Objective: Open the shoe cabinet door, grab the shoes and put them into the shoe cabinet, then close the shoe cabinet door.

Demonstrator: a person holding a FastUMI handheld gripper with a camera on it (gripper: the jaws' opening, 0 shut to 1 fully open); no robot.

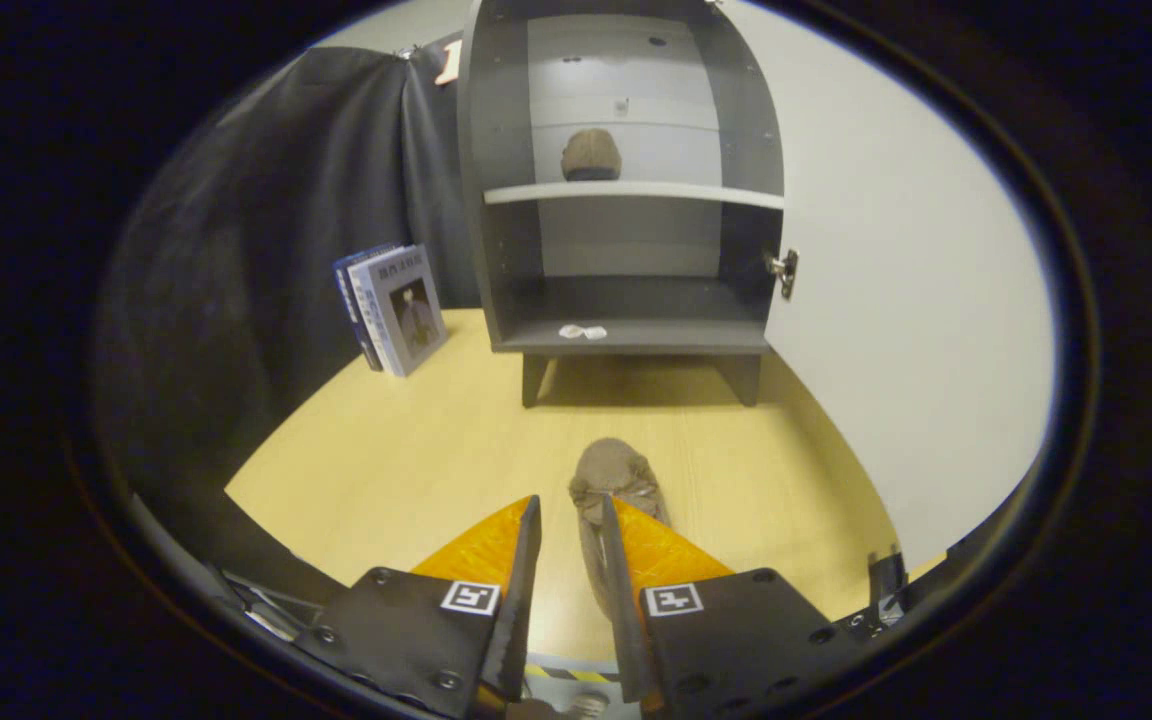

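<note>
Shoe (616, 478), a soft brownish slipper-like one, lies on the wooden floor (416, 450) just ahead of the gripper (570, 515), whose fingers stand a little apart, the right fingertip over the shoe's edge. Whether either touches it is unclear. Beyond, the shoe cabinet (626, 180) stands open, a matching shoe (591, 155) on its shelf.

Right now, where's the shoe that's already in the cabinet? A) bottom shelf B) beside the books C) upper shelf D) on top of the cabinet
C: one shoe sits on the upper shelf of the open cabinet; the other shoe lies on the floor at the tips of the jaws, which stand slightly apart, gripper.
</note>
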